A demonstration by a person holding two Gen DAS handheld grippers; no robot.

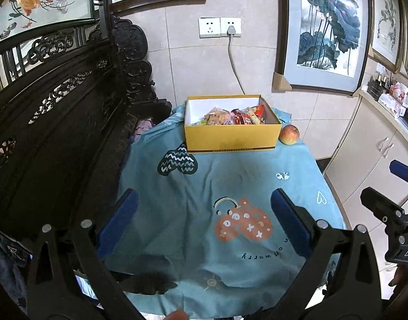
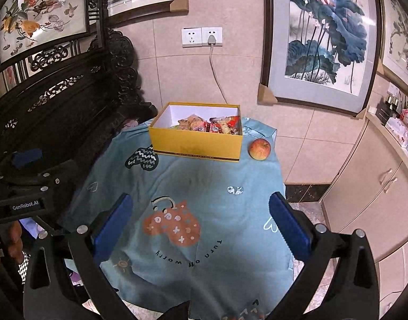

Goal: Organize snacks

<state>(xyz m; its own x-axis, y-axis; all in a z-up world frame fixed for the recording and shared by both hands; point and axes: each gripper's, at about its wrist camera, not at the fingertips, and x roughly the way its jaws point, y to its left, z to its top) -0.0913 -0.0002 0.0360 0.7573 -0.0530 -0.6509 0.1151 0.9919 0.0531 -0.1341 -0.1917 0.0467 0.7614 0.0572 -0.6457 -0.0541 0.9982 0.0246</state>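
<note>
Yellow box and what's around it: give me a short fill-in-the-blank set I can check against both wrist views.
1. The wrapped snacks lie inside the ____ box.
2. Beside the box on the blue tablecloth sits an ____.
3. The right gripper has its fingers ____, nothing between them.
4. The left gripper holds ____.

Missing words: yellow; apple; open; nothing

We hold the left gripper (image 1: 204, 213) wide above the blue cloth (image 1: 230, 186) on the tabletop, nothing between its fingers (image 1: 289, 221). Ahead, snacks (image 1: 234, 117) fill the yellow box (image 1: 230, 137), an apple (image 1: 289, 134) just beside it.
</note>
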